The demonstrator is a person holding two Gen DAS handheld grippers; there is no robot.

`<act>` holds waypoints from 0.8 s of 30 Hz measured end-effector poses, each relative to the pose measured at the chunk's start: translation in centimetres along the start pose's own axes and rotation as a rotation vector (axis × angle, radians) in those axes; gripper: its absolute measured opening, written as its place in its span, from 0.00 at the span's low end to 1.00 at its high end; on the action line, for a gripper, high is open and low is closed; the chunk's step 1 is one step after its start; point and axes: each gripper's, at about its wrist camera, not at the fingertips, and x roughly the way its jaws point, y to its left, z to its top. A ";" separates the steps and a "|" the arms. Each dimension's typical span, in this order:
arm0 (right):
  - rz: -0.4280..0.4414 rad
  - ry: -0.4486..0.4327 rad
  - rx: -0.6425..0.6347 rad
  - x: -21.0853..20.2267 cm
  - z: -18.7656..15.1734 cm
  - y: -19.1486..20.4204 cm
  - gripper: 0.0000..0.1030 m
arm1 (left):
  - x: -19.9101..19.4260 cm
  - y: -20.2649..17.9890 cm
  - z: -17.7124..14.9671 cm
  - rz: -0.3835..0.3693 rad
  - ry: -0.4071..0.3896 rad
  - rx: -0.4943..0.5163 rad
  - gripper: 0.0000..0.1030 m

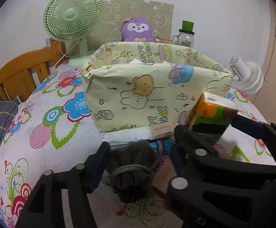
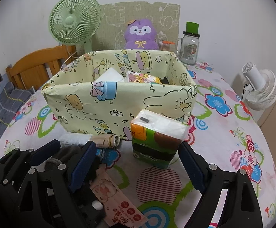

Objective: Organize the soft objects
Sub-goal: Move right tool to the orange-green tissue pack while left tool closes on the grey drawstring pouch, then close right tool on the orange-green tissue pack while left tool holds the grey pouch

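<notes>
The left gripper (image 1: 136, 163) straddles a dark drawstring pouch (image 1: 132, 172) lying on the flowered tablecloth (image 1: 48, 148). Its jaws are narrowed around the pouch; the left pad looks to touch the fabric, but whether both pads press cannot be told. The right gripper (image 2: 138, 163) stands wide, its jaws either side of a green-and-orange tissue pack (image 2: 157, 138) without touching it. Both items sit just in front of the yellow cartoon-print box (image 2: 119, 102), which already holds a white bundle and another printed pack.

The two grippers work very near each other, so their frames could knock together. The limp pouch could slide out of a shallow pinch, or its cord (image 1: 130, 170) could snag. A lifted item could catch the box's near wall and push the light box back.
</notes>
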 end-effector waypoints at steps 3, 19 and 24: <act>0.002 0.003 -0.005 0.3 -0.1 0.3 0.87 | 0.6 0.6 -0.1 0.020 0.012 -0.013 0.50; 0.017 0.012 0.001 0.1 0.0 0.6 0.87 | 0.1 0.9 -0.4 -0.009 0.002 -0.039 0.37; 0.010 0.002 0.012 -0.7 -0.1 0.0 0.87 | -0.6 0.2 -0.4 -0.027 -0.010 -0.030 0.37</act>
